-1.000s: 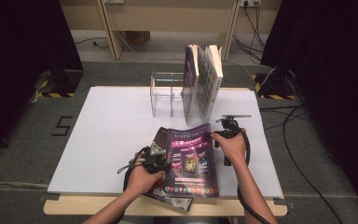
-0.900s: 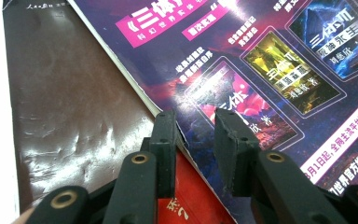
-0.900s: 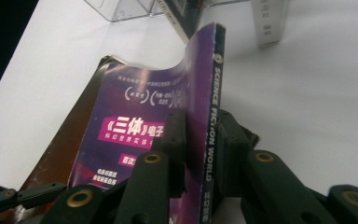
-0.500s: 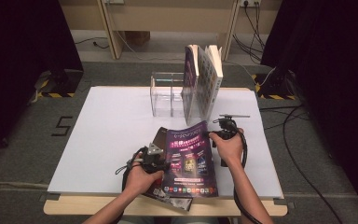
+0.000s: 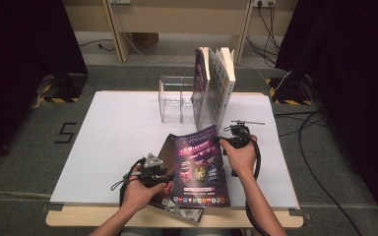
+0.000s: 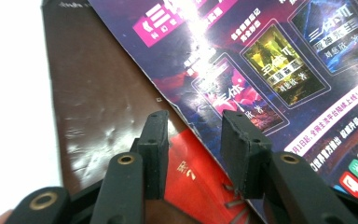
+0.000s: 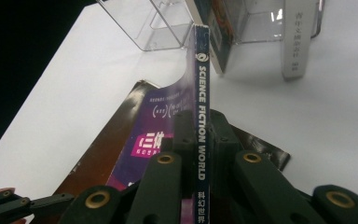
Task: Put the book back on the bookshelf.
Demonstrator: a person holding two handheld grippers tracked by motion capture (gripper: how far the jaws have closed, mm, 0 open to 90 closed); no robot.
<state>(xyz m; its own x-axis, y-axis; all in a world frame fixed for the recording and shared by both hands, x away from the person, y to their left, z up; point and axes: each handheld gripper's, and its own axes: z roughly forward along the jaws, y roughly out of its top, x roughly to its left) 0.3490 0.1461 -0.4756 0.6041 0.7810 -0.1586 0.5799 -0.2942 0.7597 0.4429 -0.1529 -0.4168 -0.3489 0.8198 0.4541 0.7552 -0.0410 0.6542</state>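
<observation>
A magazine with a purple cover [image 5: 200,167] [image 6: 270,60] is tilted over the table's front edge, its right side raised. My right gripper [image 5: 225,141] [image 7: 199,135] is shut on its dark blue spine [image 7: 200,70], having just closed its jaws. A dark brown magazine [image 5: 166,147] [image 6: 102,93] lies flat beneath it. My left gripper [image 5: 165,176] [image 6: 193,140] hovers at the purple magazine's left edge. Its jaws have just been opening, and nothing sits between the pads [image 6: 156,140].
A clear acrylic holder [image 5: 177,98] [image 7: 168,23] stands at the back of the white table [image 5: 118,132]. Two books [image 5: 216,83] stand upright against its right end. A person's forearms come in from the front edge.
My left hand has shifted a little to the left, away from the purple magazine. The right gripper has tightened on the spine and risen slightly with it.
</observation>
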